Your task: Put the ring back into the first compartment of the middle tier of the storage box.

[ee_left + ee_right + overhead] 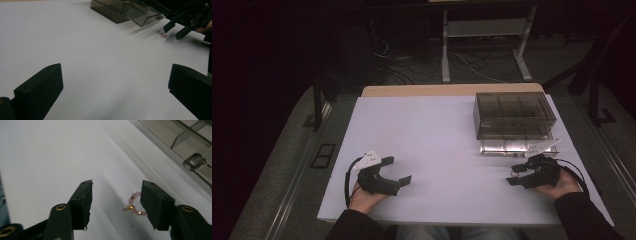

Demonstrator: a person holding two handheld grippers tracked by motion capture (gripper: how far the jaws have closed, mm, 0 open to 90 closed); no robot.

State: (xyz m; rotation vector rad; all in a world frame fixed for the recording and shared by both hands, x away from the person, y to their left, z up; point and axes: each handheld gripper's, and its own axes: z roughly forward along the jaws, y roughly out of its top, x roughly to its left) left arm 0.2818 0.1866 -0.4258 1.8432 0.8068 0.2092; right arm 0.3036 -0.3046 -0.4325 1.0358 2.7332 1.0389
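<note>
A small bracelet [133,205] of pink beads with a few gold ones lies on the white table [50,157]. My right gripper [117,184] hovers just over it, open, with the bracelet between the jaws and closer to the right one. From the left gripper view the bracelet [164,35] is a tiny pink spot just in front of the right gripper [173,32]. My left gripper [116,75] is open wide over bare table, holding nothing. In the high view the left gripper [398,170] is near the front left and the right gripper [513,174] near the front right.
A smoky clear compartment box [514,116] stands at the back right of the table [427,130], just beyond my right gripper. Its front part [512,146] lies open toward me, with a clear knob [195,161]. Dark floor, cables and a stand lie beyond.
</note>
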